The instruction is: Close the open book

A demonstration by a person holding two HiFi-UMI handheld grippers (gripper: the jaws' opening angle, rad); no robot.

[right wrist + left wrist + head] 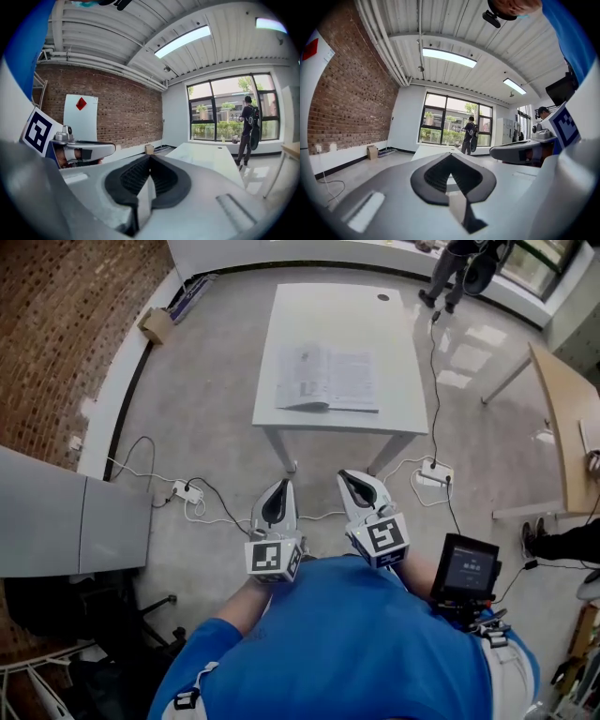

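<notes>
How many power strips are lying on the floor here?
2. The left power strip lies left of the white table, the right power strip right of it; others may be hidden.

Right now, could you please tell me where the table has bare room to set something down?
The far half of the table is bare, from the book back to the far edge, save a small dark spot near the far right corner. Beside the book only narrow strips remain.

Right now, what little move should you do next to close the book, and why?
Probably step forward toward the table. The open book lies flat on it, well ahead of the left gripper and the right gripper, both shut and empty, with floor between, so neither looks able to reach a page yet.
</notes>
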